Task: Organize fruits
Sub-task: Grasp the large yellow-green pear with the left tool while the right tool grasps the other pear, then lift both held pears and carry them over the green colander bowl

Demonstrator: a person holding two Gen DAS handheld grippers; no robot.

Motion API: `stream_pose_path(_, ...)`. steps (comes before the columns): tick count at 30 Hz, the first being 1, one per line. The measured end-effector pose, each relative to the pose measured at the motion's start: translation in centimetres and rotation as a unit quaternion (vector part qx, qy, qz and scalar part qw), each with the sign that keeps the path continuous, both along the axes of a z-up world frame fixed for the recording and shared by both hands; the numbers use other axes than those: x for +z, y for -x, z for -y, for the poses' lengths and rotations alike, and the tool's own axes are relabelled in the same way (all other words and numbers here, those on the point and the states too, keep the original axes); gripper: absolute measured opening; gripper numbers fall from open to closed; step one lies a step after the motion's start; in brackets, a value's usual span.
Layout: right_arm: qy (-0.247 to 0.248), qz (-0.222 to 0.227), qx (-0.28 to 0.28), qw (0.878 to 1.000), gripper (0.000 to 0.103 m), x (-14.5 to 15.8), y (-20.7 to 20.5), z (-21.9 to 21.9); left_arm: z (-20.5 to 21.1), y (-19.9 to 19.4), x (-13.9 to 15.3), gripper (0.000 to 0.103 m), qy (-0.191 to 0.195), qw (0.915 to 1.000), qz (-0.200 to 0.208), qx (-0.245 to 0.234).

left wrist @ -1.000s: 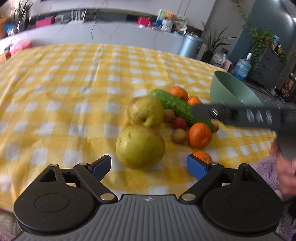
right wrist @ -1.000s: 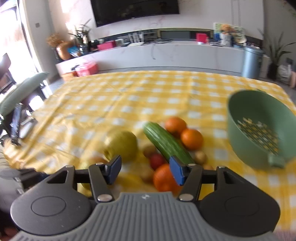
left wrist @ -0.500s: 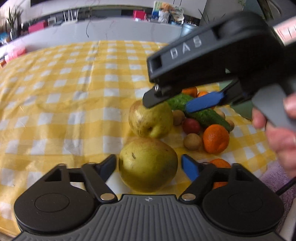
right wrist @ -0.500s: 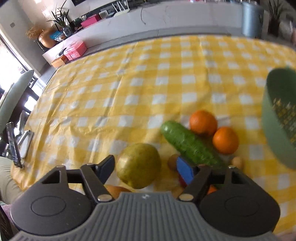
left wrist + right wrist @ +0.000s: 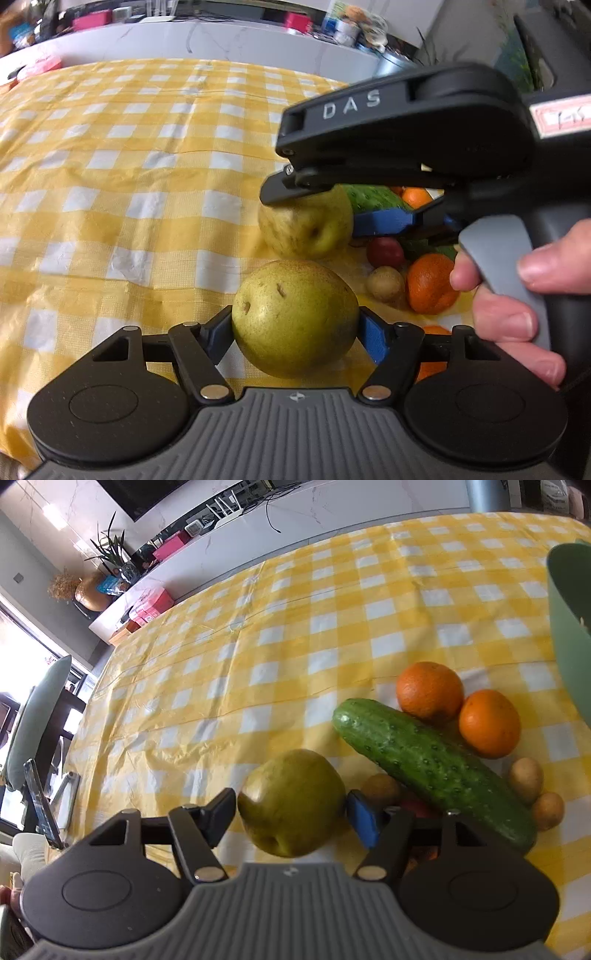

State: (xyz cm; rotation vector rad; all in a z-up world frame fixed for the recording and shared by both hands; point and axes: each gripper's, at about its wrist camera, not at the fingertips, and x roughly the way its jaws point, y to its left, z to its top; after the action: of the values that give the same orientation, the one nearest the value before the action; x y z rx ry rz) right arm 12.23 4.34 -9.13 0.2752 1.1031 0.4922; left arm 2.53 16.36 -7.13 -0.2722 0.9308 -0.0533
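The left gripper (image 5: 295, 328) has closed in since a second ago: its jaws then stood wide with the near pear (image 5: 295, 317) lying ahead of them on the cloth, and now both pads press that pear's flanks, the fruit filling the gap between them. The right gripper (image 5: 291, 812) has swung over from the cucumber side; a second ago its jaws framed a jumble of fruit, and now they bracket the far pear (image 5: 291, 801), the blue pad touching its right flank, the black pad just beside the left one with a thin sliver showing, so I cannot tell whether the grip is firm. In the left view this gripper's black body (image 5: 406, 136) lies across the far pear's top, where earlier only a dark bar crossed the picture.

Both pears sit near the table's front edge, on the yellow checked tablecloth (image 5: 295, 635). Behind the far pear lies the cucumber (image 5: 432, 760), slanting toward the right edge, with two oranges (image 5: 430, 690) touching it on its far side. The green bowl (image 5: 569, 635) stands at the right edge.
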Motion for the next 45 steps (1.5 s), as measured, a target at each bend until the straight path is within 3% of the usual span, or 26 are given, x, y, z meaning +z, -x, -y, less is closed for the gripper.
stream_pose_path(6,-0.015,0.006,-0.014,1.000,0.063,-0.6,-0.7,0.4,-0.4,0.5,0.2,0.079,0.013,0.9999,0.002,0.002)
stream_pose_path(12,-0.015,0.009,0.001,1.000,0.063,-0.5,0.1,0.8,-0.1,0.7,0.3,0.079,-0.001,1.0000,0.001,-0.004)
stream_pose_path(20,-0.025,0.008,-0.004,1.000,0.063,0.1,0.9,2.2,-0.9,0.8,0.4,0.079,0.005,0.9998,-0.010,0.019)
stream_pose_path(26,-0.055,0.021,-0.006,0.998,0.063,1.4,1.1,3.1,-2.3,1.1,0.6,0.078,0.045,0.9985,-0.006,0.031)
stream_pose_path(35,-0.098,0.043,0.009,0.994,0.063,3.7,1.9,4.2,-2.9,1.3,2.5,0.078,0.060,0.9976,0.012,0.032)
stream_pose_path(45,-0.146,0.084,-0.057,0.984,0.063,7.5,2.2,10.0,-1.5,0.4,6.8,0.079,0.035,0.9978,0.049,0.027)
